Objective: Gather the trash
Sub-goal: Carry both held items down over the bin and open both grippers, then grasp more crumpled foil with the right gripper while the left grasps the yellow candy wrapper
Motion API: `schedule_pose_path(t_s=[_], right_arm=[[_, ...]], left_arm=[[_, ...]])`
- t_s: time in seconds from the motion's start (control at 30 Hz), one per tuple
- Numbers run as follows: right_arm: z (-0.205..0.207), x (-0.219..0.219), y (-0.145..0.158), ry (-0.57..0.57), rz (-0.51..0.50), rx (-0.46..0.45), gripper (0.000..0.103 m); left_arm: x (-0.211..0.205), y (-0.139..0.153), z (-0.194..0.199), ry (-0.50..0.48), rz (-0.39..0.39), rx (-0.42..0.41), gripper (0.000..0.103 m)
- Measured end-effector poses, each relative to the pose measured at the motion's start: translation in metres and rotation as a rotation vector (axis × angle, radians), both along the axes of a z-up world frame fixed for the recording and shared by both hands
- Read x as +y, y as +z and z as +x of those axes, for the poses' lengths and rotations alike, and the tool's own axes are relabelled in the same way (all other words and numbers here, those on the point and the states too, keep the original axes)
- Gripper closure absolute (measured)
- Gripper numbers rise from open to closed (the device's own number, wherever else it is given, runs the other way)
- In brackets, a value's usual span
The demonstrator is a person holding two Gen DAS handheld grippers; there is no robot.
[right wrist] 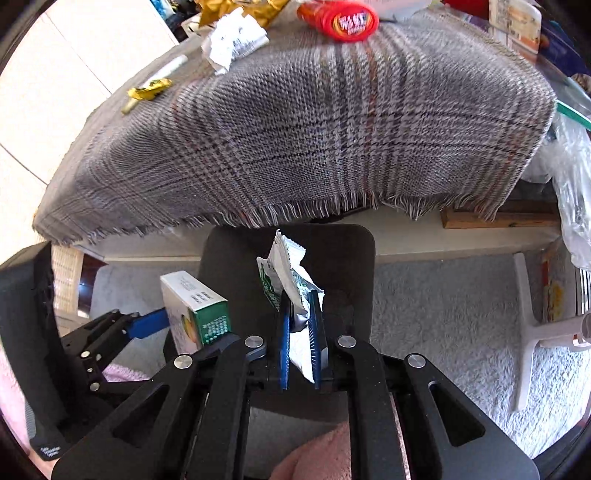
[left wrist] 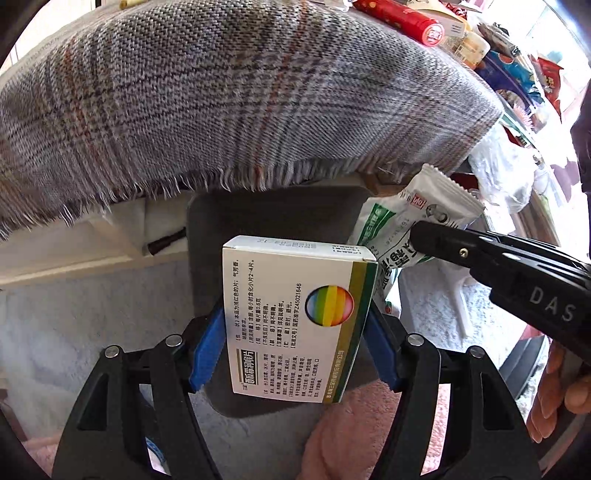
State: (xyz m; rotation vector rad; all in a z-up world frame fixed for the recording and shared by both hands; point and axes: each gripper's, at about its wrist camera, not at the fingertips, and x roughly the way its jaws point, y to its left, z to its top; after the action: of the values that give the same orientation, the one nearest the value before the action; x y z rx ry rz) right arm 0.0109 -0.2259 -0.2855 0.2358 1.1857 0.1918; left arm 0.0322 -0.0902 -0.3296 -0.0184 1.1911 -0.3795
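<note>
Left gripper point(left wrist: 295, 332): clamped on medicine box point(left wrist: 295, 317), frame centre. Right gripper point(right wrist: 300, 332): pinching sachet wrapper point(right wrist: 291, 288). Dark container point(right wrist: 332, 258), probably bin, beneath; release squarely overhead.

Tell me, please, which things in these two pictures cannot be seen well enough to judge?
- Dark bin, both views: its inside is hidden by the box and the wrapper.
- Wrapper's lower part, right wrist view: covered by the right gripper.
- Clutter behind the red tube, both views: cut off by the top edge.
- Left gripper: it clamps the box.
</note>
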Motion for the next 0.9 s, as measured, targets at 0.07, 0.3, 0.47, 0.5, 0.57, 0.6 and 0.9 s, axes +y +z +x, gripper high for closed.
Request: schedule_pose_path(t_s=[0.07, 0.3, 0.47, 0.5, 0.57, 0.6, 0.9], right_arm=[[0.004, 0.0, -0.004, -0.009, 0.001, 0.014, 0.09], [0.011, -0.002, -0.006, -0.034, -0.014, 0.021, 0.045], [0.007, -0.011, 0.014, -0.056, -0.047, -0.031, 0.029], [0.005, -0.014, 0.019, -0.062, -0.055, -0.047, 0.021], [0.003, -0.022, 0.032, -0.079, -0.06, -0.081, 0.01], [0.002, -0.024, 0.038, -0.089, -0.054, -0.098, 0.007], [0.012, -0.043, 0.102, -0.101, -0.013, -0.231, 0.005]], left_arm=[[0.0, -0.001, 0.002, -0.002, -0.001, 0.006, 0.036], [0.01, -0.001, -0.003, 0.007, 0.015, 0.002, 0.02], [0.034, 0.008, -0.006, 0.052, 0.013, -0.009, 0.014], [0.04, 0.01, -0.006, 0.068, 0.014, -0.009, 0.013], [0.045, 0.016, -0.005, 0.09, 0.013, -0.011, 0.011], [0.049, 0.021, -0.005, 0.102, 0.018, -0.017, 0.011], [0.08, 0.092, 0.008, 0.171, 0.072, -0.136, 0.01]])
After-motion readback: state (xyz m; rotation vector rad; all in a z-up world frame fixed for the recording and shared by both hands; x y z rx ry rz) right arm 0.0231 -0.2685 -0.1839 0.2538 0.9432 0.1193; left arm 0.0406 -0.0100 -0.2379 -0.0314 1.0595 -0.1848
